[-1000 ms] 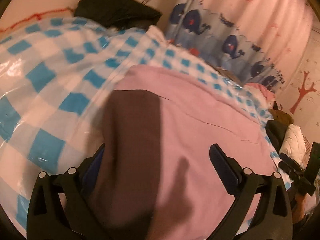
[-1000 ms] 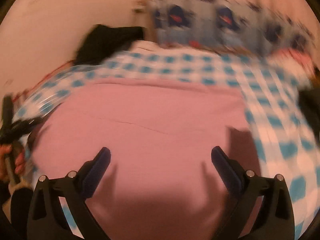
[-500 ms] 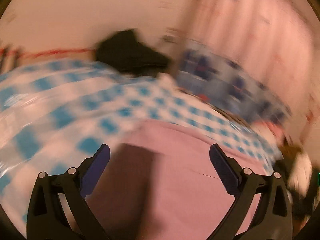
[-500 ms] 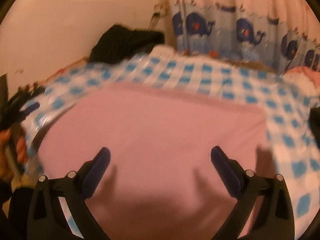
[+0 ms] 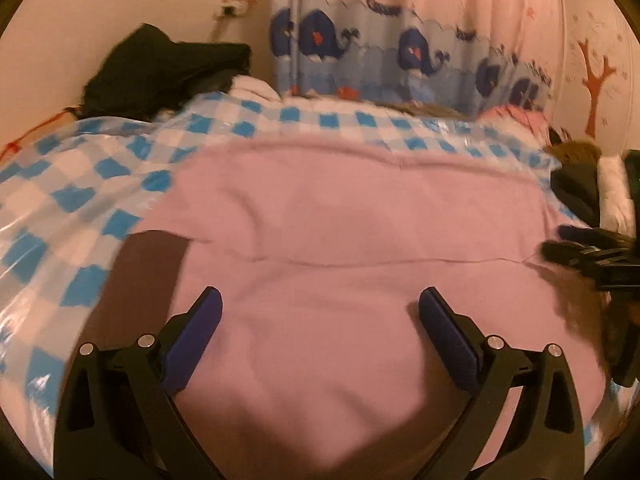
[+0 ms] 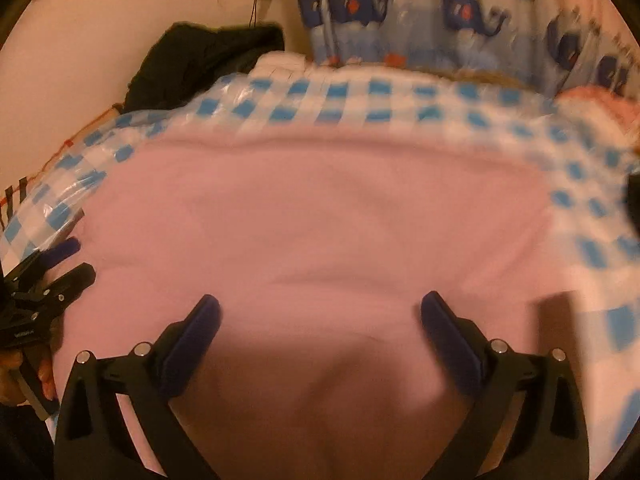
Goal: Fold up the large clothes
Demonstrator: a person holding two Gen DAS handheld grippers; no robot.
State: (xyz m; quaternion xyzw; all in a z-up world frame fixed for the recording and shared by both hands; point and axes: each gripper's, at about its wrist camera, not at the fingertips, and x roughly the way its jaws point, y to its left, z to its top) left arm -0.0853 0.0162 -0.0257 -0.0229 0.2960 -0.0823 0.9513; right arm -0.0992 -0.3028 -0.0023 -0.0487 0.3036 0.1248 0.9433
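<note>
A large pink garment [image 5: 340, 216] lies spread flat on a blue-and-white checked plastic sheet [image 5: 80, 184]; it also fills the right wrist view [image 6: 320, 216]. A fold line crosses its middle. My left gripper [image 5: 318, 316] is open and empty above the garment's near part. My right gripper [image 6: 320, 320] is open and empty above the near part too. The right gripper shows at the right edge of the left wrist view [image 5: 580, 246]. The left gripper shows at the left edge of the right wrist view [image 6: 60, 264].
A black garment [image 5: 160, 68] is heaped at the back left against the wall. A whale-print curtain [image 5: 400, 48] hangs behind the bed. Dark and white clothes [image 5: 592, 188] are piled at the right. The checked sheet [image 6: 592, 216] borders the garment.
Both grippers have swung and drawn back, so more of the pink garment shows. The left view has turned right toward the curtain. Both stay open.
</note>
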